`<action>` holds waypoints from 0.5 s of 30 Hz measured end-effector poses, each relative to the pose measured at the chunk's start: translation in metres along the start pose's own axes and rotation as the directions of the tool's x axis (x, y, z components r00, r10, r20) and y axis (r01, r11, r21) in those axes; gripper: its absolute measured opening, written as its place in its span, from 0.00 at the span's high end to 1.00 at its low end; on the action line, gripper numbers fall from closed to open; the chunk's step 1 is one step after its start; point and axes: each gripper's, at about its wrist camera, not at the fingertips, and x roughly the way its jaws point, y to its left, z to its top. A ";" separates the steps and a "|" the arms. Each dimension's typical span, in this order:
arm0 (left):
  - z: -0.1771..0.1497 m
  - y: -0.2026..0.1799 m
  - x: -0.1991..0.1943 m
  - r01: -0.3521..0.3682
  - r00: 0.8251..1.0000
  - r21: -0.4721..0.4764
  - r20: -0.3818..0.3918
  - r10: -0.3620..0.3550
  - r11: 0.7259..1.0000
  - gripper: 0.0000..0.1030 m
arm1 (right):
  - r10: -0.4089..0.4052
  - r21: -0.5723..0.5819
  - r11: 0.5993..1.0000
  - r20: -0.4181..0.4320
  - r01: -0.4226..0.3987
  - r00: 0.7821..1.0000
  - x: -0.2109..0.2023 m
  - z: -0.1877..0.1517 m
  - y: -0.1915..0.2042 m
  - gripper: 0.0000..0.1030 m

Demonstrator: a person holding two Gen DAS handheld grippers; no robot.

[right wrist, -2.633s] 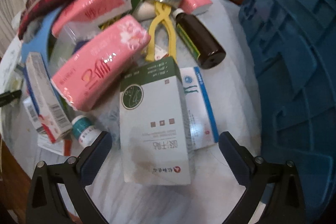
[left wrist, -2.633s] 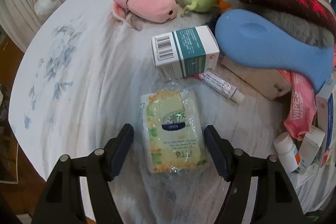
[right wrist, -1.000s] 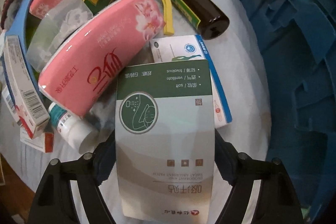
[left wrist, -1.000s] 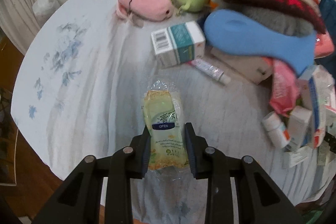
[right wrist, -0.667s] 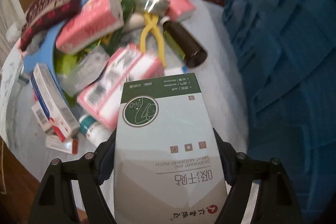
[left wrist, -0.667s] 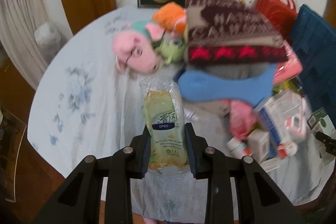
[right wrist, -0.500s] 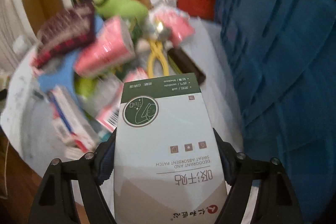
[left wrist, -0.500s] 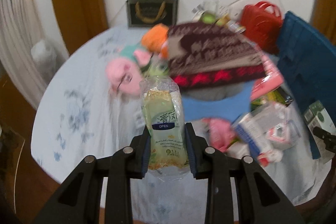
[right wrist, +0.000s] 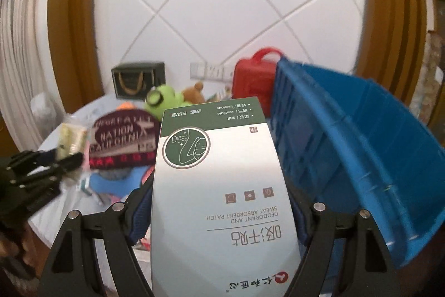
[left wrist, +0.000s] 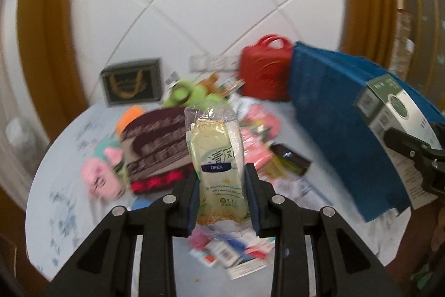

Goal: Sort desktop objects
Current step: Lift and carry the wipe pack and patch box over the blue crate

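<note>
Both loads up off the table: left gripper (left wrist: 222,195) pinches the wipes pack (left wrist: 219,169), right gripper (right wrist: 219,209) clamps the sweat-patch box (right wrist: 219,202) beside the blue crate (right wrist: 361,146); likely next: clear the rim, lower inside, then release.

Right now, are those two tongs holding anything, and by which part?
Yes. The left tongs pinch a wet wipes pack by its lower sides. The right tongs clamp a deodorant patch box by its long side edges.

Left claw (left wrist: 222,194) clamped, raised — right claw (right wrist: 219,210) likewise.
</note>
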 end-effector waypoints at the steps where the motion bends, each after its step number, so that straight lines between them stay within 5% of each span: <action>1: 0.008 -0.014 -0.004 0.016 1.000 0.018 0.019 -0.017 1.000 0.72 | -0.006 0.002 1.000 0.024 0.006 1.000 -0.010 0.003 -0.004 0.23; 7: 0.035 -0.093 -0.009 0.082 0.993 0.099 0.072 -0.089 0.992 0.72 | -0.056 0.037 0.998 0.133 0.051 0.990 -0.059 0.016 -0.051 0.23; 15: 0.078 -0.239 -0.001 0.176 0.975 0.142 0.114 -0.193 0.974 0.72 | -0.154 0.066 0.988 0.221 0.142 0.963 -0.100 0.032 -0.168 0.23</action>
